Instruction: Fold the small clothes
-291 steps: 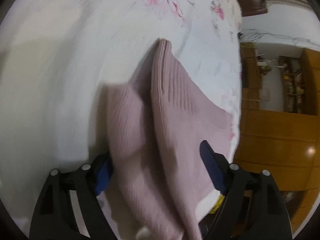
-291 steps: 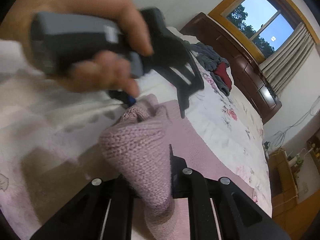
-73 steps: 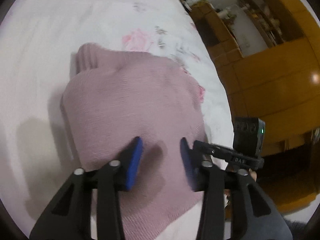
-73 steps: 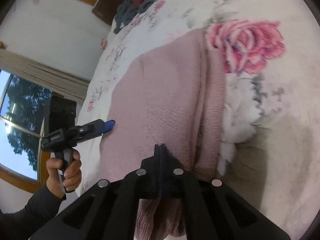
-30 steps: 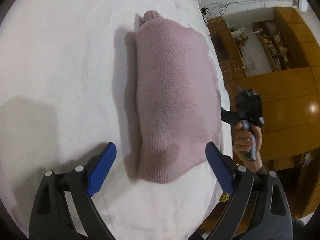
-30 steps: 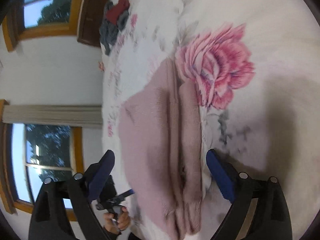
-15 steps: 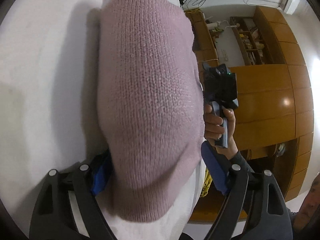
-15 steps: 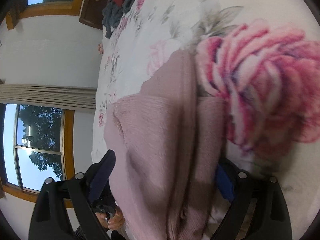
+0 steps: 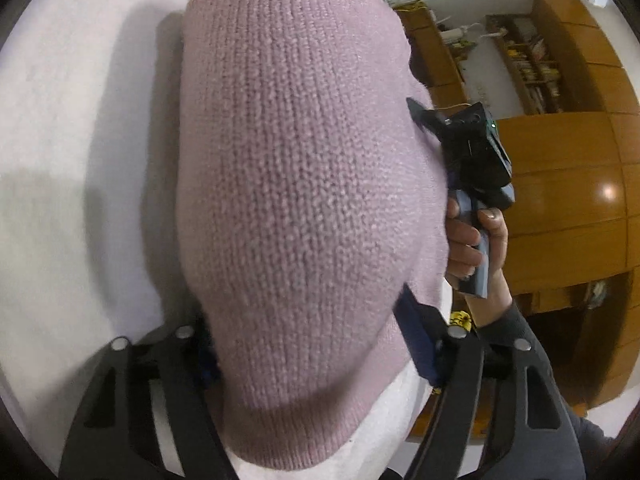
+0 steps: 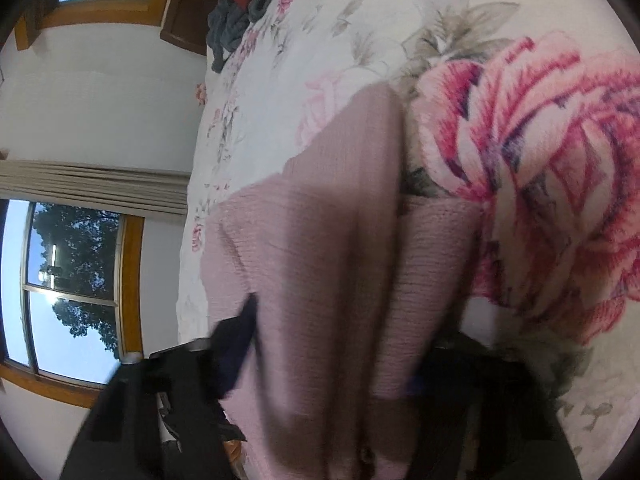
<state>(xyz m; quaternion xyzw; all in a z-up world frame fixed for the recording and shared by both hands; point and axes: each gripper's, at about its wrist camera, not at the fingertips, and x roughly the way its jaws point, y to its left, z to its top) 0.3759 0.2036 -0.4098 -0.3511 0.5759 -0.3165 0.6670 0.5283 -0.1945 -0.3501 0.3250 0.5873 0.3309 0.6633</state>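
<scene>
Both grippers have closed in since the previous second: left gripper (image 9: 308, 340) and right gripper (image 10: 332, 344), fingers spread, straddle opposite ends of the folded pink sweater (image 9: 296, 184) lying on the floral bedspread (image 10: 520, 128).

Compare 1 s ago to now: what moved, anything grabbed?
Both tools closed in on the folded pink sweater. The left tool went from open and short of it to straddling its near end, fingers against both sides; the right tool likewise came from clear of the sweater to straddling its end. A firm grip isn't certain; the right view is blurred. The sweater is still folded on the floral bedspread.
</scene>
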